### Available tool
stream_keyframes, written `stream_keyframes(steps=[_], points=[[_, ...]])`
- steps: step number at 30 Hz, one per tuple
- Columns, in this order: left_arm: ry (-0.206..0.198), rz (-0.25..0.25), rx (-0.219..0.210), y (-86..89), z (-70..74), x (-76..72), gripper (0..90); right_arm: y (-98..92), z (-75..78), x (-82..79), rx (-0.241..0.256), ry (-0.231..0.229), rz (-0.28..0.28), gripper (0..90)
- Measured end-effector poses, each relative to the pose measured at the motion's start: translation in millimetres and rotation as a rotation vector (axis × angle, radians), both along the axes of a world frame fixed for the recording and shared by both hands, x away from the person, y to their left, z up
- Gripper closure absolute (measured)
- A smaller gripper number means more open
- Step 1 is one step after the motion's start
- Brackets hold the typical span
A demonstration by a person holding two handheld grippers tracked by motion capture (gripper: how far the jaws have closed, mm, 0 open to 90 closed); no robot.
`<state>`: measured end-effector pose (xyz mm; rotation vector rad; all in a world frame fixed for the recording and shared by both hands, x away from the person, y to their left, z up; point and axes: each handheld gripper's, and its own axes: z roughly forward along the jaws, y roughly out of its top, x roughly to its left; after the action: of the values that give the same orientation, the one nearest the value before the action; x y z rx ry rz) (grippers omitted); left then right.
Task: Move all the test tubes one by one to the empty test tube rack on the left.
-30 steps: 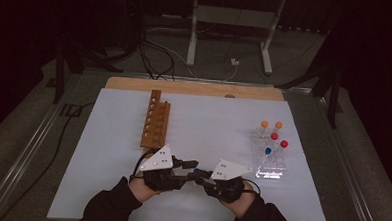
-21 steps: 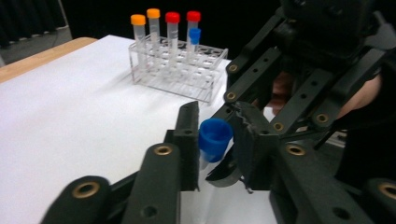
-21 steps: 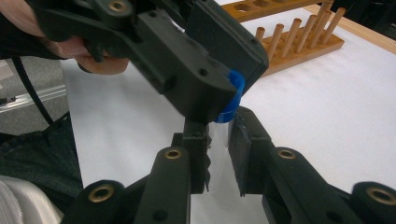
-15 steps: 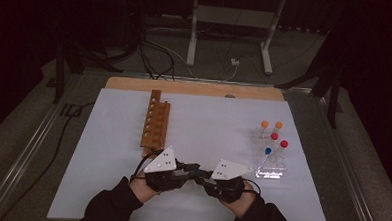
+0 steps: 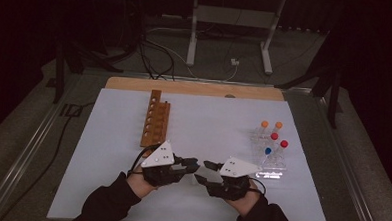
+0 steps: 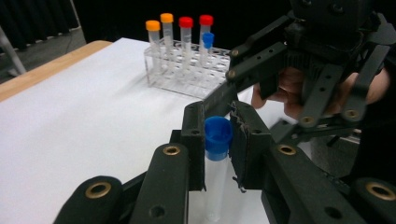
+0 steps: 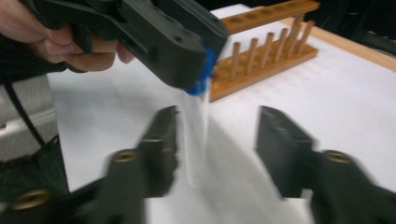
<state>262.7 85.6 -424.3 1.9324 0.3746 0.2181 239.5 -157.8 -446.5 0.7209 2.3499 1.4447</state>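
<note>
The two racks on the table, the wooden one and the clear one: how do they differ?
The wooden rack is brown and opaque; the clear rack is see-through plastic. The wooden rack holds no tubes, while the clear rack carries five capped tubes, with orange, red and blue caps. The wooden rack lies on the left side of the white table, the clear rack on the right. Both rest on the table, apart from each hand-held gripper.

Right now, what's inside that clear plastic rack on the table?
The clear rack holds five capped tubes: two orange, two red, one blue. Their contents can't be seen, and the rack's far end lies behind the right tongs.
</note>
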Motion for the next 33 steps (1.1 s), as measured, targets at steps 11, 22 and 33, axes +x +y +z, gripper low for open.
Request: stream_keyframes(steps=[11, 22, 33], points=[[-0.009, 0.044, 0.035, 14.8, 13.1, 16.7, 77.9, -8.9, 0.1, 4.1, 0.077, 0.035, -0.003, 1.7], [-0.019, 0.093, 0.057, 29.0, 23.0, 39.7, 77.8, -13.1, 0.3, 2.9, 0.098, 0.006, -0.025, 0.0], [-0.011, 0.162, 0.037, 46.6, 36.4, 64.7, 77.9, -14.5, 1.1, 1.9, 0.096, -0.018, -0.024, 0.0]])
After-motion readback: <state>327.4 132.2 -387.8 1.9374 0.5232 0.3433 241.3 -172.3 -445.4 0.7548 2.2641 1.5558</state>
